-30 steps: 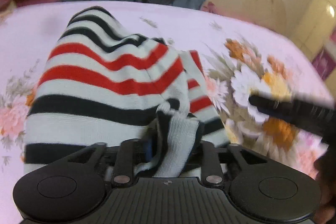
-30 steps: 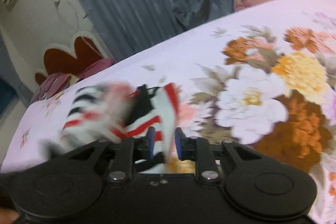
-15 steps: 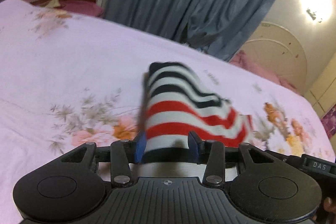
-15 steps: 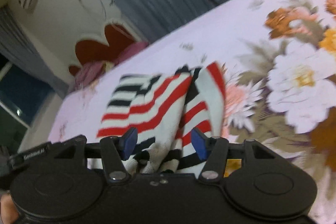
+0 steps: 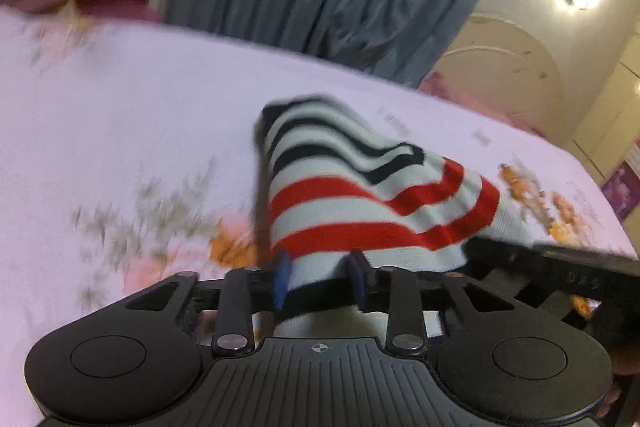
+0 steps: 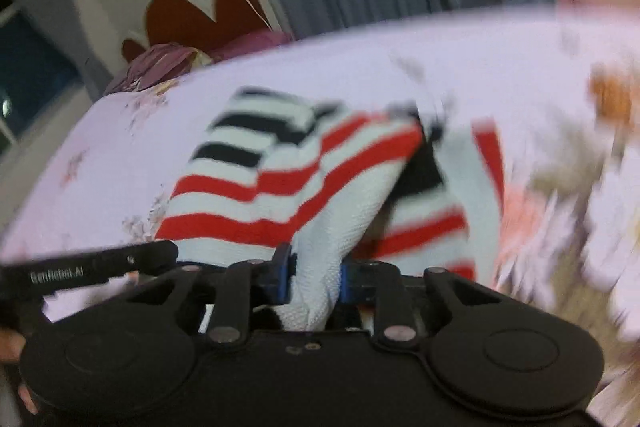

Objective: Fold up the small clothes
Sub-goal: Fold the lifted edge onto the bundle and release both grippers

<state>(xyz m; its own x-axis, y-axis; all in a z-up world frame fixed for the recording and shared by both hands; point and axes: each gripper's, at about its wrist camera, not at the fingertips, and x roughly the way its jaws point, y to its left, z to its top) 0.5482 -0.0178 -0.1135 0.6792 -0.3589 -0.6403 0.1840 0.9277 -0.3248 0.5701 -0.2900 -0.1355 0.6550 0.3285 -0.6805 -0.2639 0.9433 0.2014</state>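
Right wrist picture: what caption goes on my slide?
Right gripper closing on a striped garment over a floral bedsheet.

One readable brand mark, one blurred one

In the right wrist view, white lettering "GenRobot.AI" stands on the black body of the left tool [image 6: 96, 269]. In the left wrist view, the right tool [image 5: 568, 275] carries faint letters, perhaps "DAS", too blurred to read surely.
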